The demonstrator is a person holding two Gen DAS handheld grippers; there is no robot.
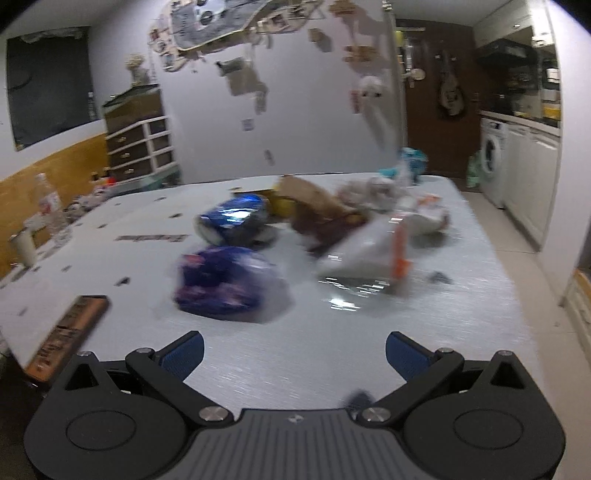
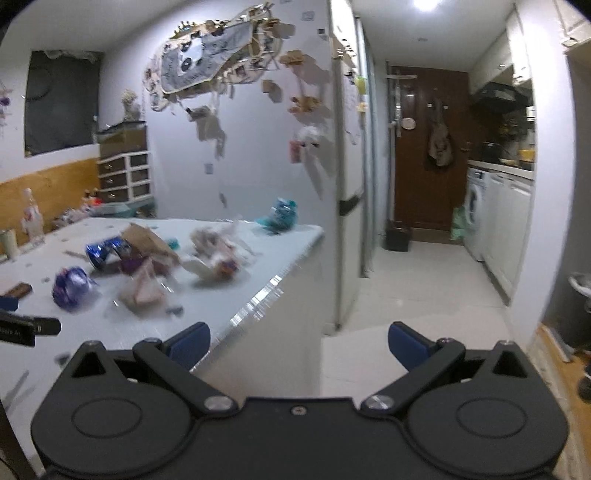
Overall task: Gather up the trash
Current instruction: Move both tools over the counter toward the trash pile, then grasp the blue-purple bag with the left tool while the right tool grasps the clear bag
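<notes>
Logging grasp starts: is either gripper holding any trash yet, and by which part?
Nothing held. Left gripper and right gripper are both open, with nothing between their fingers.

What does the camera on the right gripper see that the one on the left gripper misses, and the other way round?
Only the right wrist view shows the dark bin on the floor by the brown door, the ceiling light, and the table's side edge with bare floor under the open right gripper. Only the left wrist view shows the open left gripper over the table. Both share the purple crumpled wrapper, blue wrapper, brown paper bag and washing machine.
</notes>
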